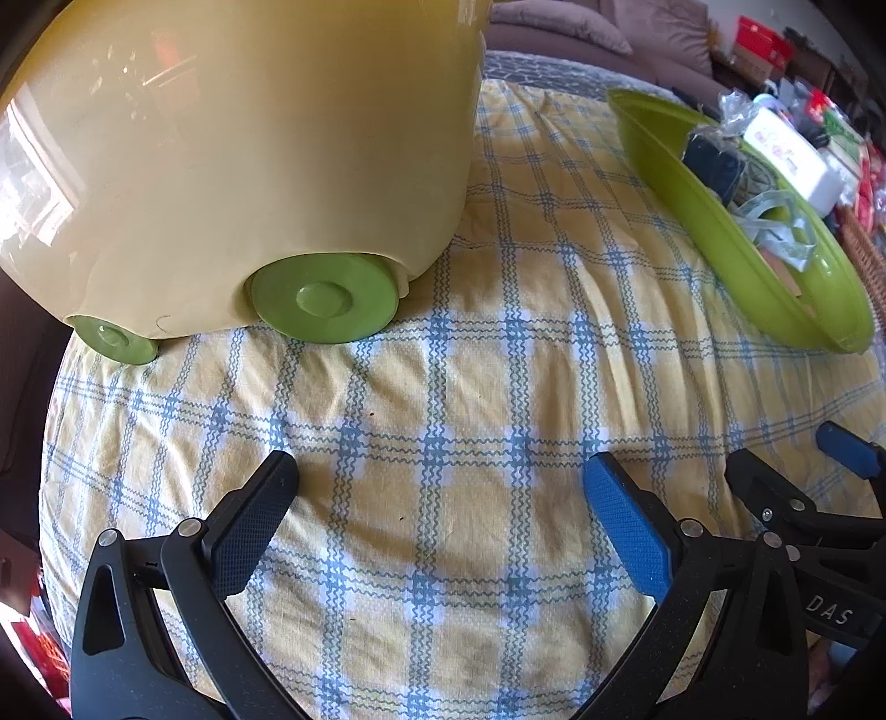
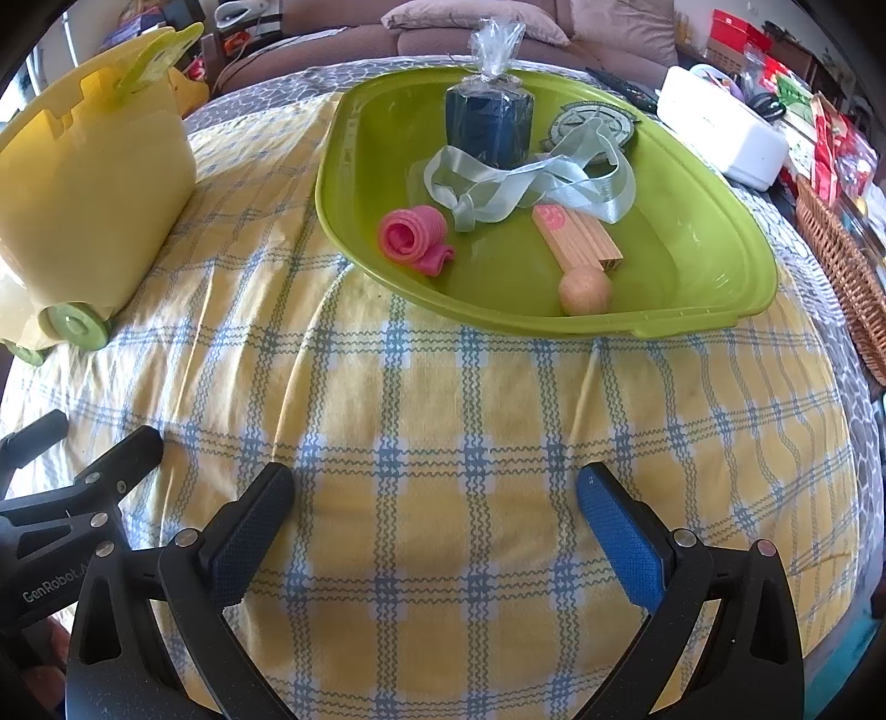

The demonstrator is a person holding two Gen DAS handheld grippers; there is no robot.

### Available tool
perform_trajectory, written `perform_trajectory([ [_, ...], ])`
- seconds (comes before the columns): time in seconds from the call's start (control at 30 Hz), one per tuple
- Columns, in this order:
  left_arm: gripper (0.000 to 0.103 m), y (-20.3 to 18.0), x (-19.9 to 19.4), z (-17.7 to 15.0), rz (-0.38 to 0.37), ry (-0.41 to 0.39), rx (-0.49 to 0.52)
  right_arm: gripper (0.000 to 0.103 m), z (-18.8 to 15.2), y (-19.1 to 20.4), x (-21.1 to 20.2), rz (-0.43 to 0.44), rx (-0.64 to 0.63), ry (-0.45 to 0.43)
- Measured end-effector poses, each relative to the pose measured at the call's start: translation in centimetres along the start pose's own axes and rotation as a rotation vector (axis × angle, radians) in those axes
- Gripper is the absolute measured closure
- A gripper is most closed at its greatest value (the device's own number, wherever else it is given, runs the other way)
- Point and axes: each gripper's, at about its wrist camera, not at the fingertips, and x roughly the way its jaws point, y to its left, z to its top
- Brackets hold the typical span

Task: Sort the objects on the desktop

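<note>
A green tray (image 2: 709, 271) on the checked cloth holds a dark wrapped roll (image 2: 490, 124), a pale green ribbon (image 2: 531, 183), a pink rolled piece (image 2: 412, 235), a wooden block (image 2: 578, 241), a wooden ball (image 2: 584, 291) and a round badge (image 2: 601, 124). The same green tray (image 1: 736, 243) shows at the right of the left wrist view. A yellow wheeled bin (image 1: 243, 160) stands at the left, also seen as the yellow bin (image 2: 94, 205). My left gripper (image 1: 440, 482) is open over bare cloth near the bin. My right gripper (image 2: 434, 487) is open over bare cloth, short of the tray.
A yellow and blue checked cloth (image 2: 443, 421) covers the table. A white box (image 2: 720, 133) and a wicker basket (image 2: 847, 282) sit at the right, with clutter beyond. A sofa with cushions (image 2: 470, 22) is behind. The other gripper (image 1: 819, 498) shows at the lower right.
</note>
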Motion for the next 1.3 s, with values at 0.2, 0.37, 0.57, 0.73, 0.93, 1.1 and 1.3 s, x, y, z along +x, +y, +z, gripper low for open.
perform_trajectory([
  [0.2,0.000,0.0,-1.1,-0.4,-0.016,0.004,0.021,0.000,0.0,-0.3,-1.2,0.016,-0.001,-0.003],
  [0.37,0.000,-0.6,-3.1,-0.6,-0.017,-0.033,0.054,0.000,0.3,-1.0,-3.1,0.011,-0.018,-0.031],
  [0.57,0.000,-1.4,-5.6,0.2,-0.051,-0.084,0.091,0.000,1.8,-3.4,-6.1,0.009,0.000,-0.084],
  [0.73,0.000,-3.8,-7.6,1.3,-0.140,-0.137,0.130,0.000,3.8,-6.2,-7.9,0.009,0.033,-0.120],
  [0.93,0.000,-7.8,-8.4,3.3,-0.188,-0.180,0.207,0.000,6.0,-10.4,-9.5,0.047,0.129,-0.169],
  [1.1,0.000,-10.3,-7.9,6.1,-0.224,-0.208,0.238,0.000,7.6,-13.4,-10.0,0.056,0.200,-0.216],
  [1.3,0.000,-13.0,-5.6,10.4,-0.230,-0.207,0.273,0.000,8.8,-15.5,-8.9,0.068,0.246,-0.246],
])
